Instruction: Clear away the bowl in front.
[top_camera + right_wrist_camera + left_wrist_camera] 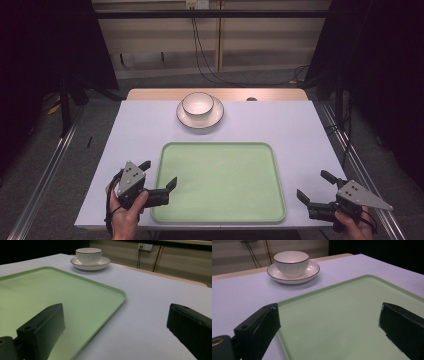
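Beside the tray [220, 182], both tongs agape, level

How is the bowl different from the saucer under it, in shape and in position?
The bowl is deep with steep, ribbed walls; the saucer is flat and shallow. The saucer is wider, so its edge shows all around the bowl. The saucer lies on the white table, while the bowl stands upright on the saucer, beyond the green tray. Both are white with a thin dark rim.
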### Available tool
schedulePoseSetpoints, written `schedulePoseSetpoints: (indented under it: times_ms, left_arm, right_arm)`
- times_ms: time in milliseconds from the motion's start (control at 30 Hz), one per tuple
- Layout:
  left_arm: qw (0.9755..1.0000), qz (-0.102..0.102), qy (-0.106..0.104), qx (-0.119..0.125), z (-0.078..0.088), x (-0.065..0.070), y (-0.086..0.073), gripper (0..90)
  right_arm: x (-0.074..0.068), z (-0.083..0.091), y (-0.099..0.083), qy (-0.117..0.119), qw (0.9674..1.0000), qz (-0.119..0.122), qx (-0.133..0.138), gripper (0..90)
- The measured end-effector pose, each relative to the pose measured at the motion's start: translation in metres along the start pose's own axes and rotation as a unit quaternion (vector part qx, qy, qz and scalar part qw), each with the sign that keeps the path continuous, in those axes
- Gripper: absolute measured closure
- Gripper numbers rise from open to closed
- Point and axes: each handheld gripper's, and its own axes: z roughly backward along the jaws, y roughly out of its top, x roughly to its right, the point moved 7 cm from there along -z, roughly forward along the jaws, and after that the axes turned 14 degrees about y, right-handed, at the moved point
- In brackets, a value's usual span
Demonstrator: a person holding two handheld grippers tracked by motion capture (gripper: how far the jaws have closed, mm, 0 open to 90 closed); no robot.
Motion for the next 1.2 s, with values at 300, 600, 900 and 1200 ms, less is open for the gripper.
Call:
schedulePoseSetpoints:
  times_ms: [300,600,900,1200]
  left_arm:
    - [0.9997,-0.014,-0.019,-0.006,-0.025,0.006,0.014,3.3]
    - [0.9987,-0.034,-0.036,-0.008,-0.04,0.017,0.026,4.2]
    - [0.9984,-0.034,-0.037,-0.026,-0.061,0.008,0.033,4.0]
    - [0.9979,-0.033,-0.043,-0.035,-0.085,0.001,0.047,4.2]
  right_arm:
    - [0.0,0.001,-0.001,0.002,1.0,0.001,-0.003,1.3]
    - [0.0,0.001,0.0,0.005,1.0,0.004,-0.003,1.6]
    - [-0.001,0.002,0.0,0.012,0.9999,0.002,-0.001,1.5]
    - [-0.002,0.002,0.0,0.017,0.9998,0.005,-0.002,1.5]
